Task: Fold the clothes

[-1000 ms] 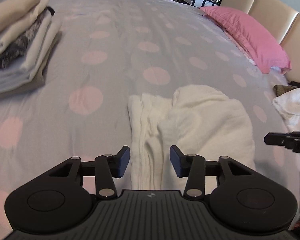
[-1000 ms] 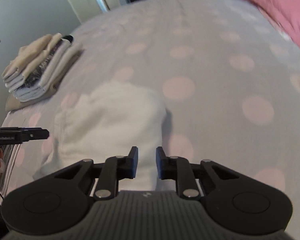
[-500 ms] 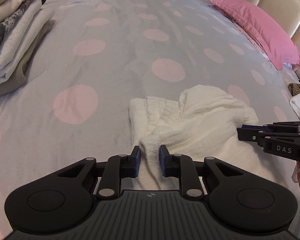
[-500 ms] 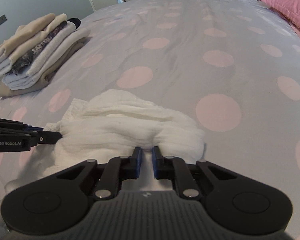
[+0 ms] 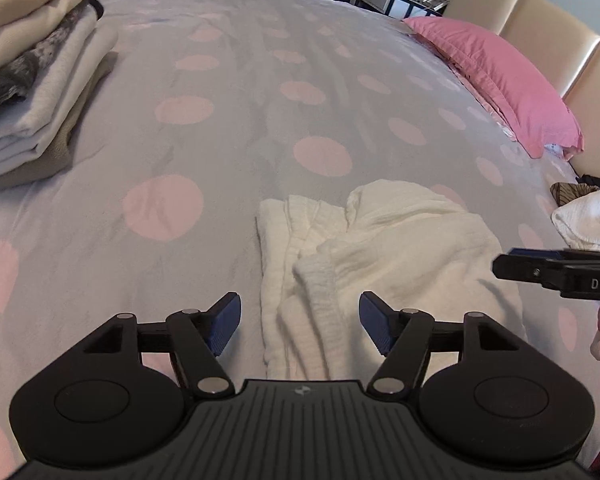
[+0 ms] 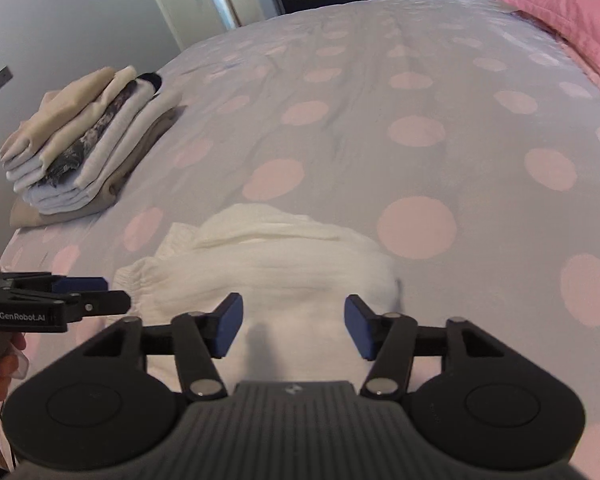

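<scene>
White garment (image 5: 380, 248) on bed, between both grippers' spread jaws

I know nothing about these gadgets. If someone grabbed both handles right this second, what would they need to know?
Left gripper: open, holding nothing, over the near edge of the white garment.
Right gripper: open, holding nothing, over the same garment's other side.
The garment lies bunched and partly folded on the dotted bedspread.
Done: a stack of folded clothes sits far left.
Left: finish folding the white garment, probably add it to the stack; more loose laundry waits at the right edge.
</scene>
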